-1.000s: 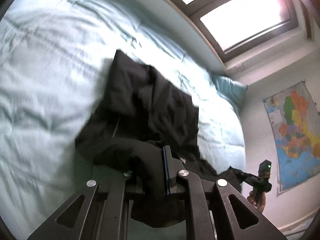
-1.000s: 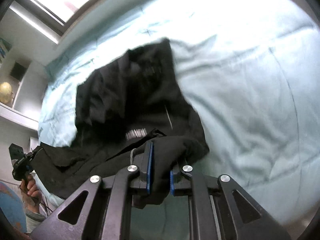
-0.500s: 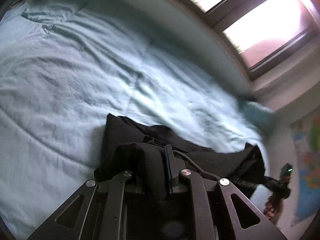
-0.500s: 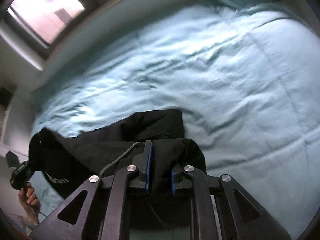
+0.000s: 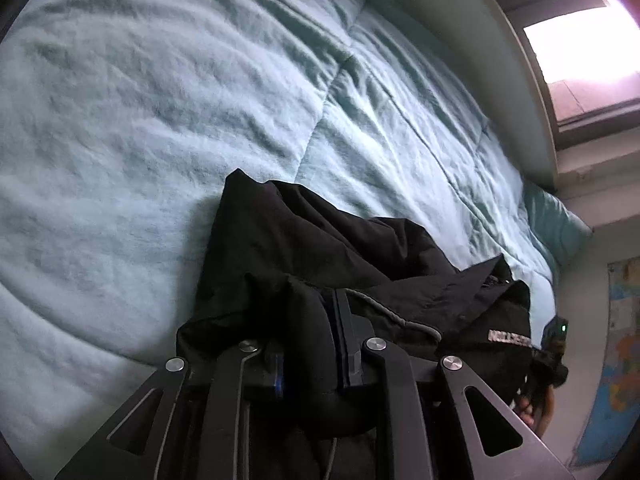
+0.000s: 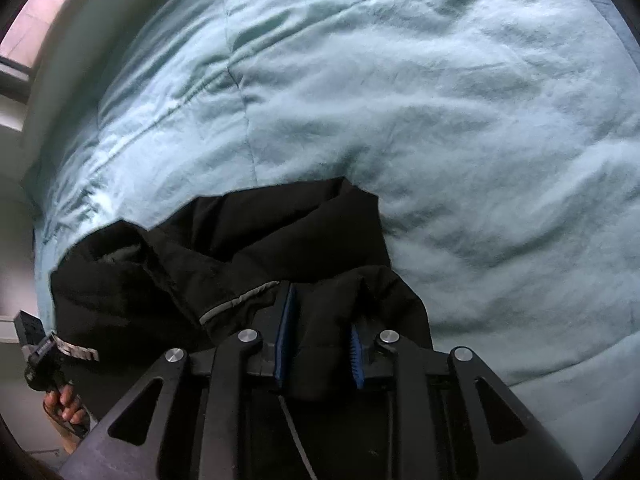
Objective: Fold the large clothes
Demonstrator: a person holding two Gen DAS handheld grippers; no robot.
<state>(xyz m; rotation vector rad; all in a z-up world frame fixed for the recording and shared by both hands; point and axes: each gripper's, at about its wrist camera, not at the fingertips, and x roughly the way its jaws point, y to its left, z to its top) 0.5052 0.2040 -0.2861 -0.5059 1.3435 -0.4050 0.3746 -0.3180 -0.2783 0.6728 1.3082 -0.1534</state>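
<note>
Black, matte and softly crumpled, the jacket (image 5: 320, 240) lies bunched on a pale aqua quilt (image 5: 140, 120), its cloth falling in thick rounded folds with a pointed corner toward the far side of the bed. In the left wrist view the quilt spreads from the left edge, fleecy and rippled, crossed by stitched seams that divide it into broad panels. The left gripper (image 5: 316, 344) is dark metal with round silver bolts; a fat roll of jacket fabric sits between its jaws, which are narrow and opening, and the roll fills the gap. A grey drawcord (image 5: 396, 316) curves away to the right of it. Further right a white printed word shows on the jacket, mirrored and too blurred to read. Beyond that, the right gripper (image 5: 554, 344) shows a small green light, with fingers wrapped round its handle. A teal pillow (image 5: 556, 224), a bright window and a coloured wall map (image 5: 620, 360) fill the right edge.

In the right wrist view the left gripper (image 6: 40, 352) appears at the left edge, a hand (image 6: 66, 404) below it. The jacket (image 6: 260, 232) bears a grey reflective strip (image 6: 236, 304). The right gripper (image 6: 320, 348) has ribbed blue pads (image 6: 286, 332); a fold of black cloth lies between its opening, slightly parted jaws. Quilt (image 6: 480, 120) fills the right.
</note>
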